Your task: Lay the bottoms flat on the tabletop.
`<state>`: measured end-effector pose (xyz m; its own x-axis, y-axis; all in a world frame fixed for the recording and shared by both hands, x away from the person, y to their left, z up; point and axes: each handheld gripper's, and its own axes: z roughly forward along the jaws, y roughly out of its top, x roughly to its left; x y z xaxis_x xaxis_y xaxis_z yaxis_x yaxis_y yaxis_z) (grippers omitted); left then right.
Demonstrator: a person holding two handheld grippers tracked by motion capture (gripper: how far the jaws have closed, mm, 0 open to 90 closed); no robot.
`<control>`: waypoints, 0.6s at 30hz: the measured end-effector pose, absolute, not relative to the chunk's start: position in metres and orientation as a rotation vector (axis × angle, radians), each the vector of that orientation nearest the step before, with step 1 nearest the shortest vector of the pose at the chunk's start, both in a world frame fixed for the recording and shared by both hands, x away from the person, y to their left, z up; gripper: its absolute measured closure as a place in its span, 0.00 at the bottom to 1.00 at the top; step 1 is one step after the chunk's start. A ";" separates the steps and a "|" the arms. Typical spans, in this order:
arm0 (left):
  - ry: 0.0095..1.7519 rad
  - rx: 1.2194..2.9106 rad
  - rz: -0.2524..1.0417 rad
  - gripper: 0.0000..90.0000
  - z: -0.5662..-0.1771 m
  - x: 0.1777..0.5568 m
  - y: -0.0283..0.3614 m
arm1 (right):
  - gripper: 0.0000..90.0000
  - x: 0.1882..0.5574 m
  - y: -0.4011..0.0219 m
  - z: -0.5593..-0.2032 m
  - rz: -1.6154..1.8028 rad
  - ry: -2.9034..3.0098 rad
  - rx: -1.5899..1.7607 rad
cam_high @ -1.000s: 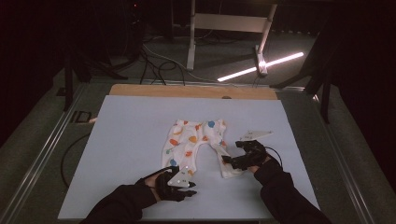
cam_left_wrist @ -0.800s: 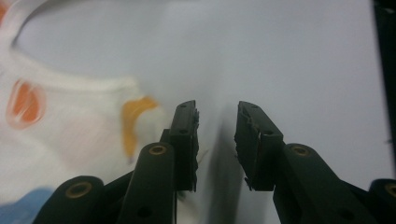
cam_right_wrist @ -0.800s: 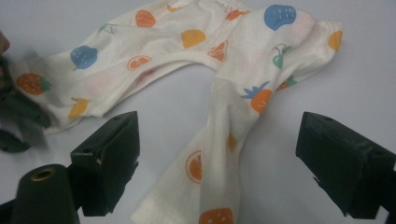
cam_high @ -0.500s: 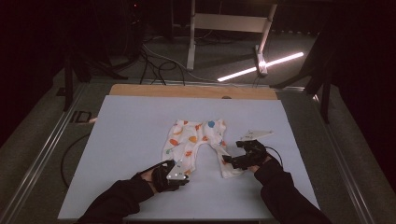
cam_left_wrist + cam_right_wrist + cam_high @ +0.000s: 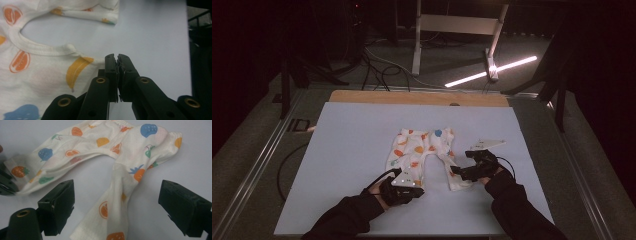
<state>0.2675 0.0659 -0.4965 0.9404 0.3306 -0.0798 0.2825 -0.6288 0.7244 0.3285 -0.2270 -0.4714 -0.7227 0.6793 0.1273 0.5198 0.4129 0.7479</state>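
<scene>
On the pale table point(image 5: 362, 150) I find the fruit-print baby trousers point(image 5: 422, 150) lying mid-table, unfolded — left gripper point(image 5: 117, 58) pinched on the near-left cuff, right gripper point(image 5: 115, 207) spread wide astride the other leg — folding apparently barely begun.

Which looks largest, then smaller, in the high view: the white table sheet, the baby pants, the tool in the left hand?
1. White table sheet, by far.
2. Baby pants.
3. Left tool, somewhat smaller than the pants, though it lies nearer the camera.
</scene>
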 end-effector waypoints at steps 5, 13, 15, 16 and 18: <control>0.446 2.293 0.073 0.96 -0.505 0.264 0.056 | 0.15 0.329 -0.227 -0.472 1.199 2.474 1.064; 0.379 2.339 0.029 0.89 -0.516 0.258 0.046 | 0.15 0.328 -0.227 -0.472 1.194 2.475 1.055; 0.362 2.335 -0.001 0.83 -0.513 0.258 0.046 | 0.15 0.328 -0.227 -0.472 1.198 2.473 1.059; 0.354 2.318 -0.015 0.79 -0.511 0.258 0.048 | 0.15 0.328 -0.227 -0.472 1.199 2.471 1.064; 0.344 2.304 0.016 0.70 -0.503 0.260 0.053 | 0.15 0.328 -0.228 -0.471 1.200 2.472 1.056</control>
<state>0.2596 0.0530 -0.5035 0.9632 0.2513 -0.0958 0.2415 -0.6515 0.7192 0.3279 -0.2275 -0.4710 -0.7255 0.6769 0.1244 0.5165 0.4159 0.7485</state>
